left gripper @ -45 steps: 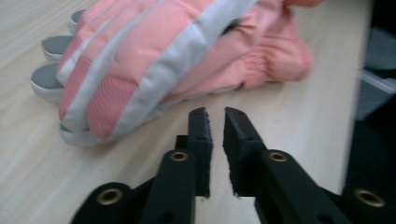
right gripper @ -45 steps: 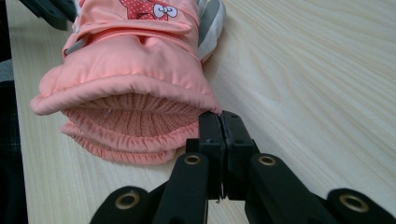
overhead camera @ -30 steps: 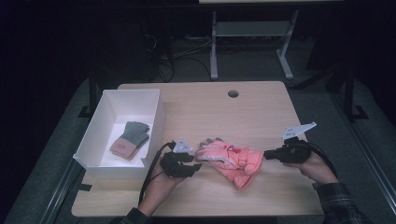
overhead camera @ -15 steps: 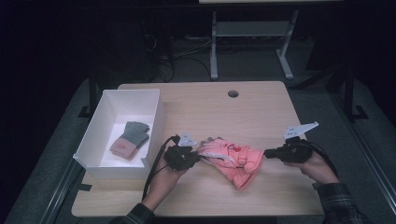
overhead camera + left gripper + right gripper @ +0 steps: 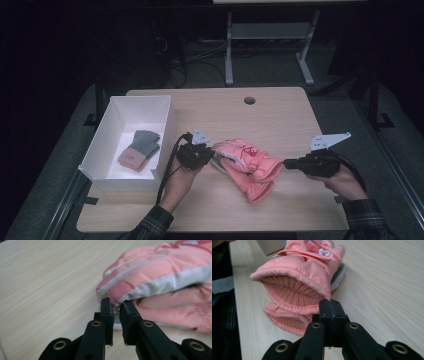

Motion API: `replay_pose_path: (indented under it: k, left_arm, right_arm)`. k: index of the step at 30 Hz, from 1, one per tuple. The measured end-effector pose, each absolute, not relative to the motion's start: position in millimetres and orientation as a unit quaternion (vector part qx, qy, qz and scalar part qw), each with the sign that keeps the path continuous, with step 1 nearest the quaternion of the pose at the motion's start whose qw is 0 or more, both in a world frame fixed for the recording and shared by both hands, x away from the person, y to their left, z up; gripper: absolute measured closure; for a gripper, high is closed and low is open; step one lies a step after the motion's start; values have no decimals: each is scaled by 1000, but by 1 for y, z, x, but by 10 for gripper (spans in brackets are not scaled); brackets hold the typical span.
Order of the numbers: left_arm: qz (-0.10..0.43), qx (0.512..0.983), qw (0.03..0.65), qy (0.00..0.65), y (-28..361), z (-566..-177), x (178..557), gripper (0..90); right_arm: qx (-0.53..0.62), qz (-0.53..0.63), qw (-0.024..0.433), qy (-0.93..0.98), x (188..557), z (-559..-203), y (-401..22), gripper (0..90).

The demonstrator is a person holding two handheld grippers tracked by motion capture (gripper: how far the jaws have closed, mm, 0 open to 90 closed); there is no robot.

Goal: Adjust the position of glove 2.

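Two pink padded gloves (image 5: pixel 247 165) lie stacked on the wooden table (image 5: pixel 280 115), fingertips to the left and cuffs to the right. My left gripper (image 5: pixel 212 152) is at the fingertip end. Its jaws have just been closing and now pinch the grey-edged fingertip of the upper glove (image 5: pixel 160 272), with my left gripper (image 5: pixel 116 306) showing a thin strip of fabric in its narrow gap. My right gripper (image 5: pixel 286 163) is at the cuff end. There my right gripper (image 5: pixel 329 303) is shut on the rim of the upper glove's ribbed cuff (image 5: pixel 304 267).
A white box (image 5: pixel 167 122) stands at the table's left, with a grey and pink knit glove (image 5: pixel 140 148) lying inside. A round cable hole (image 5: pixel 249 100) sits near the table's far edge. Dark floor and a metal stand lie beyond.
My left gripper has moved in to the gloves' fingertips and closed its jaws on them. My right gripper has risen slightly with the cuff.
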State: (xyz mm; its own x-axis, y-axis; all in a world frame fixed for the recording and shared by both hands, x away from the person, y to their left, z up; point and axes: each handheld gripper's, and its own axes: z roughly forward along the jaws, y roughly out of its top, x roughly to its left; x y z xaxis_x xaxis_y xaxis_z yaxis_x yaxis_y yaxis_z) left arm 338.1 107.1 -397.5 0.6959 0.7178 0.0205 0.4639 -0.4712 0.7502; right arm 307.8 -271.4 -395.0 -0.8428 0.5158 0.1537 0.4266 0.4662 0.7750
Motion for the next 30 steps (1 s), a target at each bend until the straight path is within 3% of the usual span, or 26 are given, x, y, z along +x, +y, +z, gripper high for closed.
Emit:
replay_pose_path:
  k: [7, 18, 22, 26, 29, 30]
  left_arm:
    - [177, 835, 380, 357, 107, -396, 349, 808]
    - [140, 848, 349, 373, 110, -419, 350, 775]
    - [136, 840, 361, 380, 113, -416, 350, 690]
    - [124, 836, 378, 378, 117, -407, 344, 591]
    - [116, 836, 383, 374, 117, -405, 335, 593]
    - [109, 839, 386, 368, 117, -404, 331, 640]
  right_arm:
    - [264, 442, 51, 855, 303, -391, -263, 900]
    - [254, 397, 13, 882, 306, -413, -248, 897]
    - [258, 399, 9, 880, 307, -415, -251, 861]
    - [264, 417, 12, 870, 308, -412, -256, 748]
    - [270, 426, 20, 863, 309, -408, -261, 740]
    - [269, 431, 25, 861, 310, -406, -263, 755]
